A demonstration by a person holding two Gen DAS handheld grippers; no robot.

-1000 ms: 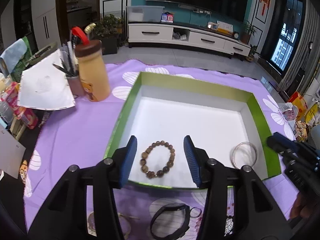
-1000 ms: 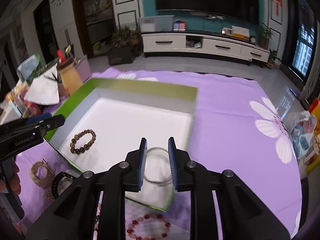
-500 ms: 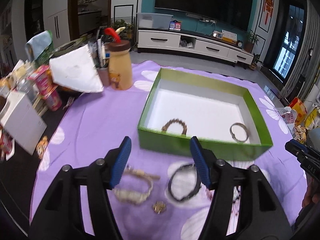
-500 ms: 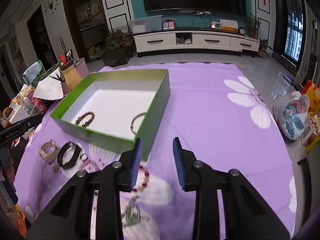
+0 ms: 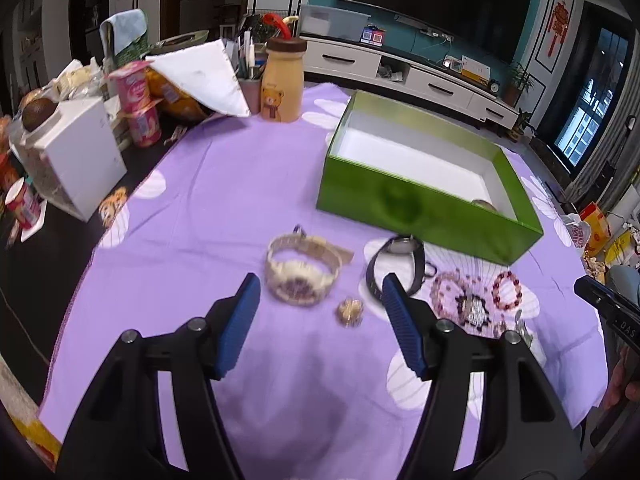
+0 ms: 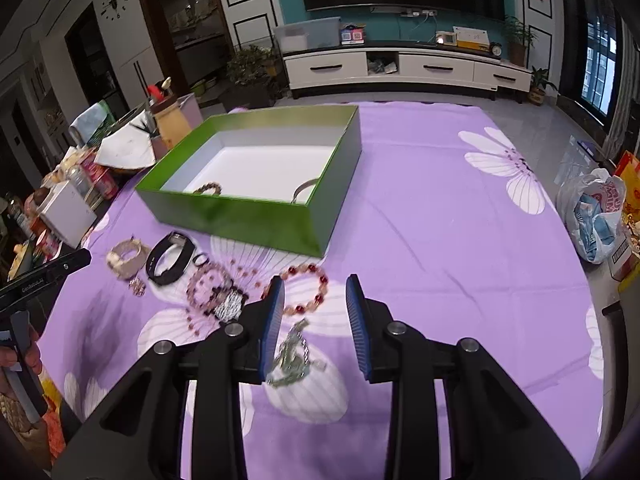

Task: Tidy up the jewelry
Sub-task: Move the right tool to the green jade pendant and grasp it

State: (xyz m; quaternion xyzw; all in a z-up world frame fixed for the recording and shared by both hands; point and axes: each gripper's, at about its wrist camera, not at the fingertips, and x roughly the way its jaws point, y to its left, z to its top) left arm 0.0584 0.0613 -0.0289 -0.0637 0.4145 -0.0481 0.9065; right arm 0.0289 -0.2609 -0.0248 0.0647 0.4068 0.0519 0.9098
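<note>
My left gripper (image 5: 320,284) is open and empty above the purple cloth. Just ahead of it lie a cream watch (image 5: 300,272) and a small gold piece (image 5: 350,312), and a black watch (image 5: 396,268) lies by its right finger. My right gripper (image 6: 315,284) is also open and empty, over a red bead bracelet (image 6: 306,288) and a silver pendant chain (image 6: 292,356). The green box (image 6: 240,220) holds a wooden bead bracelet (image 6: 208,189) and a silver bangle (image 6: 304,190). Pink bead bracelets (image 6: 208,284) lie between the two grippers.
A yellow bottle (image 5: 280,88), a pen cup, white paper, snack cups and a white carton (image 5: 80,152) crowd the table's left side. A plastic bag (image 6: 596,212) sits off the right edge. The cloth right of the box is bare.
Both grippers have drawn back from inside the green box to the loose jewelry in front of it. Their jaws stand wider. The wooden bracelet and the silver bangle stayed in the box.
</note>
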